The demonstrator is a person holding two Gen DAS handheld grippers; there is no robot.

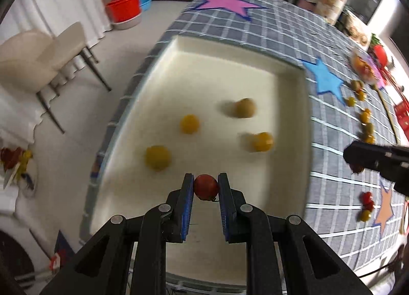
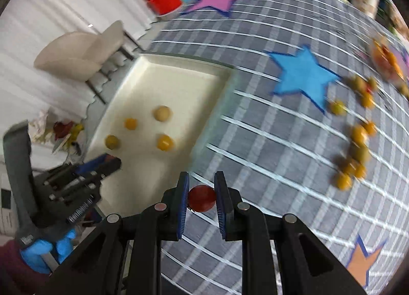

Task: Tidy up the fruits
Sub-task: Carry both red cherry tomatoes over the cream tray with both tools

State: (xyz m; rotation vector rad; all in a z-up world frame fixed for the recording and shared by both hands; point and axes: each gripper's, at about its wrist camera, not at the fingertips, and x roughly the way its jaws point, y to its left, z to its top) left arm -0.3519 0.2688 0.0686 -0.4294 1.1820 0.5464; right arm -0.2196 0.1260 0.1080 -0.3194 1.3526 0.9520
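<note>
The checked table (image 2: 281,141) carries my cream tray (image 1: 294,167) at its left edge, four yellow fruits (image 1: 189,123) inside. My left gripper (image 1: 205,187) is clamped on a red tomato (image 1: 206,186) over the tray's near edge. My right gripper (image 2: 202,196) pinches another tomato (image 2: 202,198) over the cloth, beside the tray's right edge.

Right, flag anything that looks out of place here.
Nothing is spilled or damaged. The tray holds four yellow fruits only, yet each gripper carries a red tomato: left over the tray, right over the cloth. More fruit lies loose on the cloth.
</note>
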